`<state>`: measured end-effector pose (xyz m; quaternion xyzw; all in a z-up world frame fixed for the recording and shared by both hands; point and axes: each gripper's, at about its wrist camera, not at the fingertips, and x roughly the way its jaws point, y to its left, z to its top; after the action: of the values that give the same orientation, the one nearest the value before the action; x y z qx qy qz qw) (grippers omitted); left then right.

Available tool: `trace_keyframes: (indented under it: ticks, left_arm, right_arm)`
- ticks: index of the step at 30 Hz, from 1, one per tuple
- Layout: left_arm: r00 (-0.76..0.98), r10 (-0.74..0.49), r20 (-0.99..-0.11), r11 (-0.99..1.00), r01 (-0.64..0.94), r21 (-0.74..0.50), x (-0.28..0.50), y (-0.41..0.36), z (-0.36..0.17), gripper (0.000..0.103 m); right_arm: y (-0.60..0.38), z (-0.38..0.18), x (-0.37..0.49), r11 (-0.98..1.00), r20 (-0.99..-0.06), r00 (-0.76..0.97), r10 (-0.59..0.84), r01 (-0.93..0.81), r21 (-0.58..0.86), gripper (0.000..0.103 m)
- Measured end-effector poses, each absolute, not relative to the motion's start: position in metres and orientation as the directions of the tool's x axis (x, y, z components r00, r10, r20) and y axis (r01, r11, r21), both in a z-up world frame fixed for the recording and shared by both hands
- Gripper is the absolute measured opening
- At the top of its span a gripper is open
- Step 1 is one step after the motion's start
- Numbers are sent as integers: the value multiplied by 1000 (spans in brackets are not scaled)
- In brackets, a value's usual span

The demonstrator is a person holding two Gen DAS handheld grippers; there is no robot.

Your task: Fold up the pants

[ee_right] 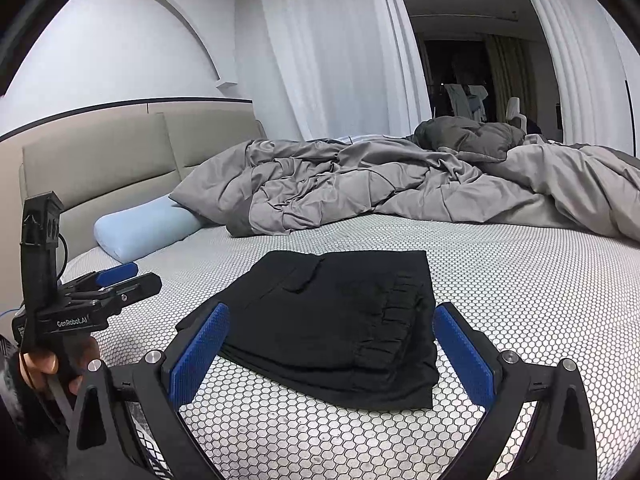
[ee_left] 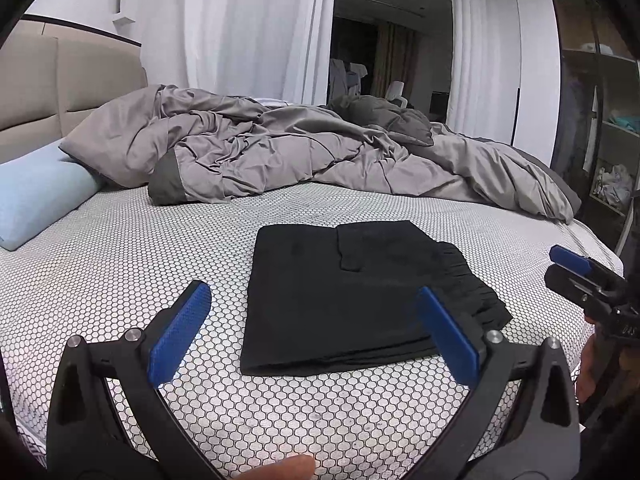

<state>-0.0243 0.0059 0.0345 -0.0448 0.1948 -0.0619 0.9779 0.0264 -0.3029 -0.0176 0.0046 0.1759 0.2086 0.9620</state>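
Black pants (ee_left: 352, 292) lie folded into a flat rectangle on the bed, elastic waistband at the right; they also show in the right wrist view (ee_right: 336, 328). My left gripper (ee_left: 316, 312) is open and empty, held just in front of the pants. My right gripper (ee_right: 332, 336) is open and empty, its blue pads either side of the pants' near edge without gripping. The right gripper shows at the right edge of the left wrist view (ee_left: 576, 268). The left gripper shows at the left of the right wrist view (ee_right: 124, 276).
The bed (ee_left: 120, 264) has a white honeycomb-patterned cover. A crumpled grey duvet (ee_left: 280, 152) lies across its far side. A light blue pillow (ee_left: 36, 196) rests by the beige headboard (ee_left: 60, 80). White curtains (ee_left: 256, 24) and open shelves (ee_left: 612, 132) stand beyond.
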Motion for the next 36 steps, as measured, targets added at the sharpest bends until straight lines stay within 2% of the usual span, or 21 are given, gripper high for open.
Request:
trace_keyframes:
  ticks: [36]
  left_arm:
    - [921,-120,-371,990,85,-111,-26,14,33,103]
  right_arm:
    - [-307,-20,31,912,-350,845,404,-403,78,103]
